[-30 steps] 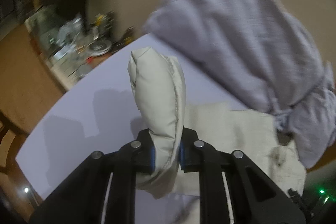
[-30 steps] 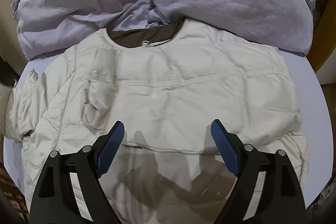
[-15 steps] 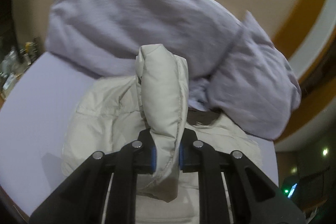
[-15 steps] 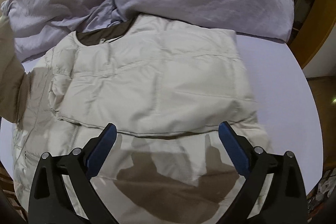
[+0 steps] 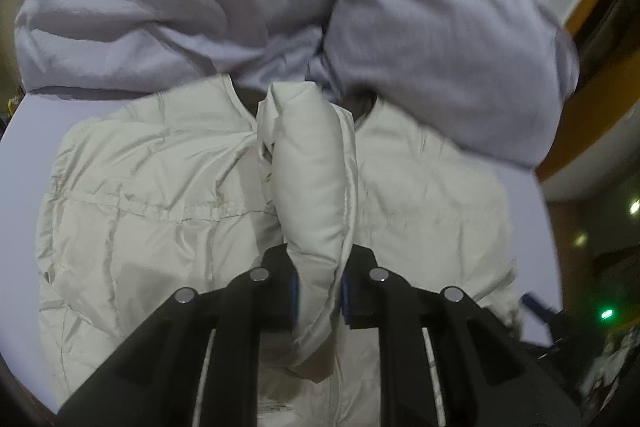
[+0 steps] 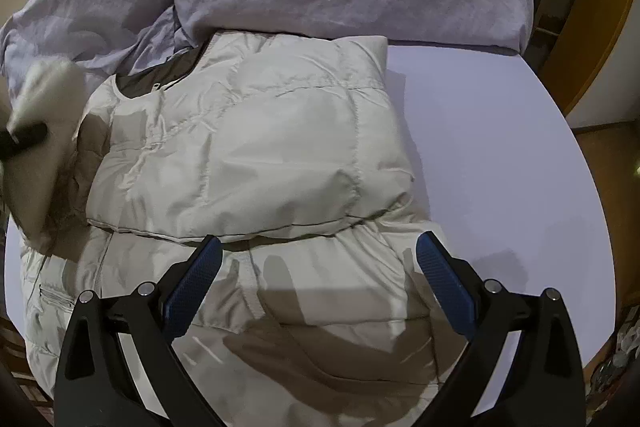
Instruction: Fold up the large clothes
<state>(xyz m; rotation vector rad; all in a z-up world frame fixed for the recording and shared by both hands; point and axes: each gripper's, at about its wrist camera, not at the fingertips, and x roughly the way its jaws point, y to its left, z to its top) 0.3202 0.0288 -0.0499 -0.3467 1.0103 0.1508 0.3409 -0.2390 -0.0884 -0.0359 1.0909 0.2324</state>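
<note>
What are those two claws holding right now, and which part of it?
The left claw pinches the cream puffer jacket by a bunched sleeve, lifted over its body. The right claw is open, holding nothing.

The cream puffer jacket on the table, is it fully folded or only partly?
Partly folded. One side of the jacket lies doubled over its front, while the left gripper holds the sleeve raised above it, not laid down yet.
</note>
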